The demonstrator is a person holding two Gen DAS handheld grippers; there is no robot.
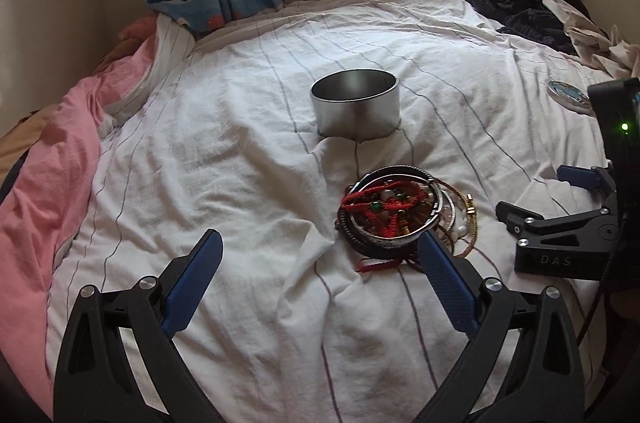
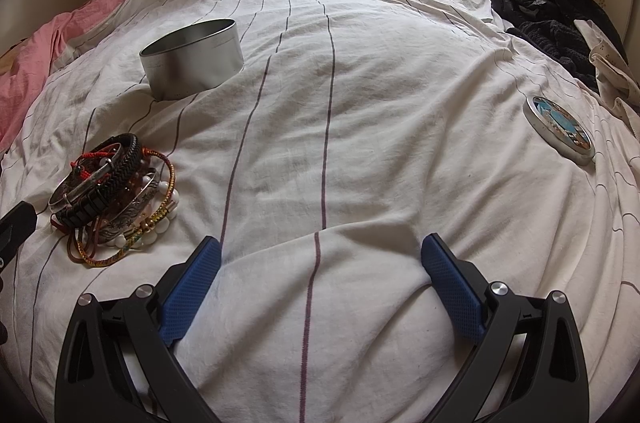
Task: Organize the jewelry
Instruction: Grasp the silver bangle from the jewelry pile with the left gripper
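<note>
Both the left claw [image 1: 320, 243] and right claw [image 2: 320, 249] gape, empty, over the bedsheet [image 2: 380, 103]; bracelets [image 1: 394, 213] lie heaped near the tin [image 1: 356, 109].

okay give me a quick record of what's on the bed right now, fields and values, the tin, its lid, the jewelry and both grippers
surface: white striped bedsheet
tin: round metal tin, open, upright, looks empty
lid: illustrated lid, flat on the sheet, far from the tin, on the right
jewelry: pile of bracelets, tangled, on the sheet in front of the tin, none in it
left gripper: open, holding nothing, right finger at the pile's edge
right gripper: open, holding nothing, right of the pile
clutter: dark clothes at far right
</note>
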